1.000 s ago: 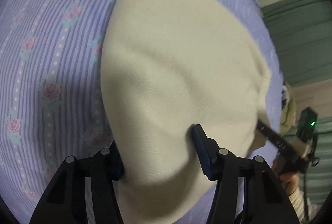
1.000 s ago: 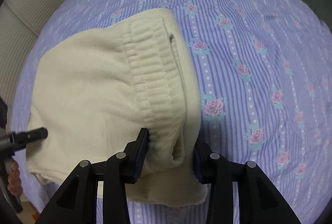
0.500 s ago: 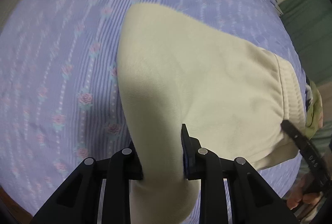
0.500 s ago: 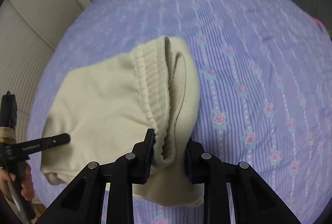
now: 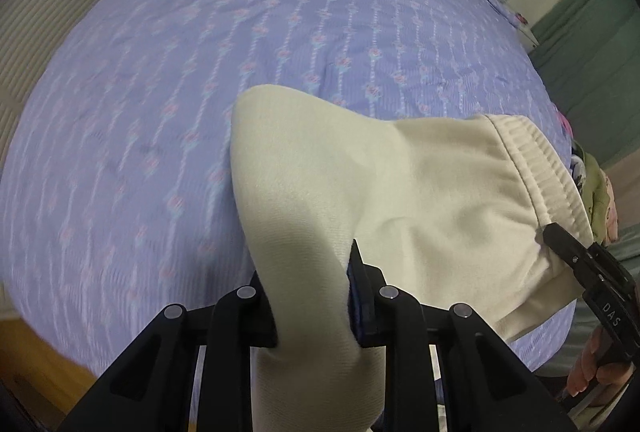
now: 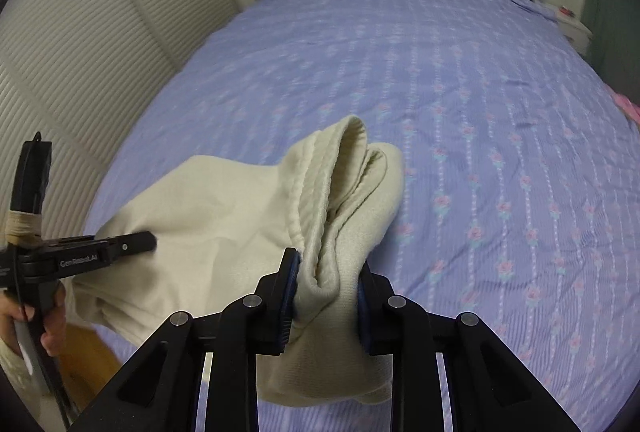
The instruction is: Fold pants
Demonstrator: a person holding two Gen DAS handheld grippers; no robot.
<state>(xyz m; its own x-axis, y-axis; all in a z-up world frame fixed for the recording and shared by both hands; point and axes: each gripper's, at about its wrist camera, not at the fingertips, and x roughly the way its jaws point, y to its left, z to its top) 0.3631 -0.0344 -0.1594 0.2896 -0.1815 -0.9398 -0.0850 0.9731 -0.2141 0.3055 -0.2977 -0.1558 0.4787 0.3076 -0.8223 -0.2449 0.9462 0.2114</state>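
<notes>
Both grippers now pinch the cream pants, where a second ago their jaws stood wider around the cloth; the jaws have just been closing, and fabric sits between the pads in each view. The left gripper clamps a plain bunched edge of the pants; the right gripper clamps the ribbed waistband, folded on itself. The pants lay flat on the purple floral bedspread before; now the held edge is up off it, the cloth hangs and sags between the two grips, and the far part of it appears to trail toward the bed. I judge that the pick-up is secure and the fold can begin: the lifted edge likely needs carrying across and laying down smoothly; a slack middle may wrinkle.
</notes>
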